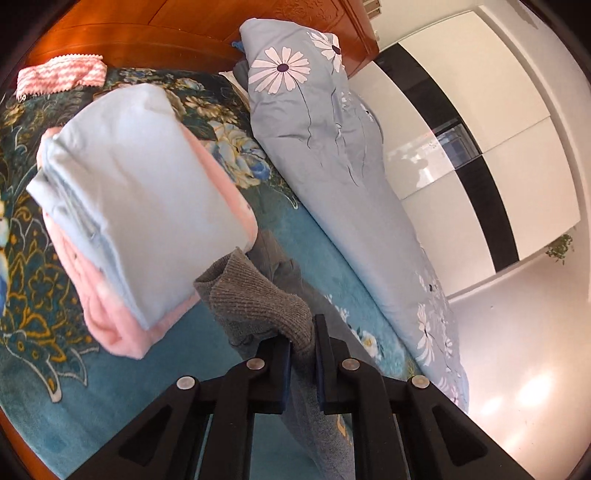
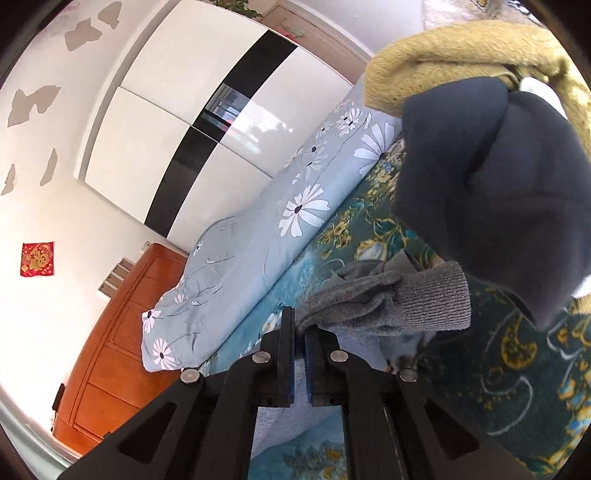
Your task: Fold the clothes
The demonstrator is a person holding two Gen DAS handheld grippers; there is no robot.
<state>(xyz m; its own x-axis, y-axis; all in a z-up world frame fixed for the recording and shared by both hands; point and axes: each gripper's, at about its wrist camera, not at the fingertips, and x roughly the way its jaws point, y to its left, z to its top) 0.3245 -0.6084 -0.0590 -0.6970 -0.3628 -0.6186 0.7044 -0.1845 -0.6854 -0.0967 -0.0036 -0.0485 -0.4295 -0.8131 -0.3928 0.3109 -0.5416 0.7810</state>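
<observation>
You are gripping one grey knit garment (image 1: 258, 306) with both grippers. The left gripper (image 1: 301, 345) is clamping a fold of the grey knit between its pads; the cloth is rising out of the jaws and its ribbed cuff is standing just ahead of the fingertips. The right gripper (image 2: 300, 325) is closing its jaws almost fully on a thin edge of the same garment (image 2: 369, 306). There the cloth is trailing to the right of the jaws, and a ribbed cuff (image 2: 436, 299) is lying just beyond them. In both wrist views the garment is hanging clear of the bedspread (image 1: 44, 387) near the fingers, and its far part is still draping down onto it.

You are working at an early step for this piece. The garment is bunched, not flat, and no fold is showing in it yet.

Beyond the left jaws, a folded stack (image 1: 129, 206) is sitting on the bedspread toward the headboard (image 1: 147, 33), light blue cloth on top of pink. That part appears finished. Beyond the right jaws, a dark blue garment (image 2: 498, 192) and a yellow knit (image 2: 443, 55) are lying heaped and unfolded; they appear to be waiting. A rolled floral quilt (image 1: 332, 166) is running along the far edge of the bed.
</observation>
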